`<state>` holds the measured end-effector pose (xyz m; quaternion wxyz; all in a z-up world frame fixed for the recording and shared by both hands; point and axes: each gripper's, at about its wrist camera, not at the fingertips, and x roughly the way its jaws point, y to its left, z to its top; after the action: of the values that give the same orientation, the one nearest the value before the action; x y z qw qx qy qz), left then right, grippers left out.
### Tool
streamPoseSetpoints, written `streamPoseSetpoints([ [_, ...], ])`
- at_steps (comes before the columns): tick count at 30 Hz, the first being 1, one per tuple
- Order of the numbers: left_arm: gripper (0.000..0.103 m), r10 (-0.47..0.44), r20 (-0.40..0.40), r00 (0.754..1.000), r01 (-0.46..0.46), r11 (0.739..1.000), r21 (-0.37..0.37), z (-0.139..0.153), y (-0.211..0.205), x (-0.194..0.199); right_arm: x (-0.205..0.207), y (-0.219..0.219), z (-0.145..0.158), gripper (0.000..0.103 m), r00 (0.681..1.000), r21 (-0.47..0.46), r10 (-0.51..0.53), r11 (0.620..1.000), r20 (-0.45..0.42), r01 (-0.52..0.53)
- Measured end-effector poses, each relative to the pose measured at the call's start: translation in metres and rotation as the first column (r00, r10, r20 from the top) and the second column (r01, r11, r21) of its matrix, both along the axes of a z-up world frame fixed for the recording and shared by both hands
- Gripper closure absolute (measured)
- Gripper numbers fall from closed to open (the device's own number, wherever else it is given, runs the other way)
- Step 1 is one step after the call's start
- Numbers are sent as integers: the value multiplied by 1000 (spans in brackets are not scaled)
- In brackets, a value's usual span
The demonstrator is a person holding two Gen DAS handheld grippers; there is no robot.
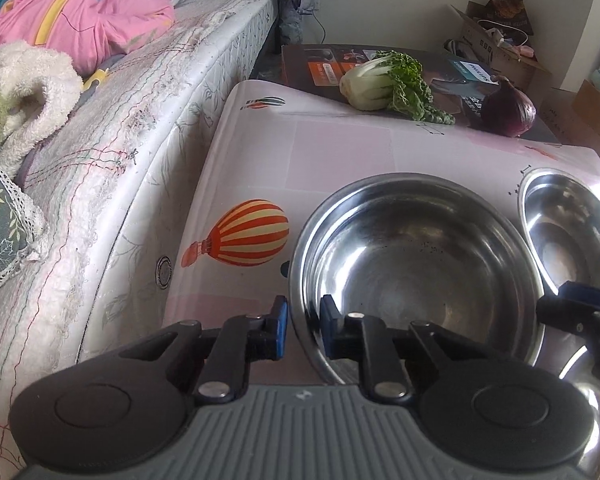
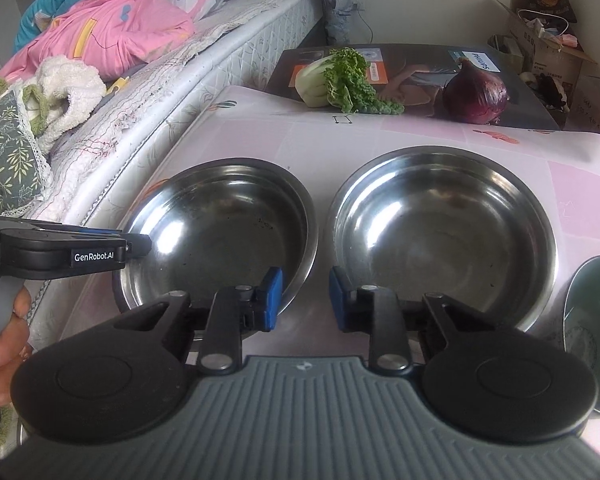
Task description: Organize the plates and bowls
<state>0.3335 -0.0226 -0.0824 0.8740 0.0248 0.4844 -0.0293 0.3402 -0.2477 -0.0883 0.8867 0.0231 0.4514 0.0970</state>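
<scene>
Two steel bowls stand side by side on the pink table (image 2: 380, 140). My left gripper (image 1: 304, 320) is shut on the left rim of the left bowl (image 1: 420, 272), with one blue pad outside and one inside. My right gripper (image 2: 306, 300) is open and straddles the right rim of that same left bowl (image 2: 220, 232). There the rim lies against the left pad, and bare table shows before the right pad. The right bowl (image 2: 444, 240) stands free just beyond it. In the right wrist view a person's hand at the lower left holds the left gripper (image 2: 140, 244).
A green cup (image 2: 592, 340) stands at the table's right edge. A bok choy (image 2: 336, 80) and a red onion (image 2: 476, 96) lie on a dark box behind the table. A mattress (image 1: 140, 140) with bedding runs along the left side.
</scene>
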Motion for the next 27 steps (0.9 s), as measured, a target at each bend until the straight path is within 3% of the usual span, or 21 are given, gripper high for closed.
streamPoseSetpoints([
  [3,86,-8,-2,1000,8,1000,8,1,-1,-2,2,3,-2,87,999,29,24,999,-26,-24],
  [10,86,19,-32,999,-19,1000,-10,3,16,-9,-6,10,-2,87,994,77,99,992,-50,-95],
  [17,85,23,-35,999,-24,999,-26,5,29,-16,-1,11,0,85,995,51,93,995,-35,-91],
  [23,76,26,-21,999,-27,999,-41,5,29,-12,14,19,-4,85,994,58,100,994,-41,-98],
  [27,76,33,-30,999,-34,999,-34,3,28,-8,19,23,-7,90,994,54,102,994,-40,-100],
])
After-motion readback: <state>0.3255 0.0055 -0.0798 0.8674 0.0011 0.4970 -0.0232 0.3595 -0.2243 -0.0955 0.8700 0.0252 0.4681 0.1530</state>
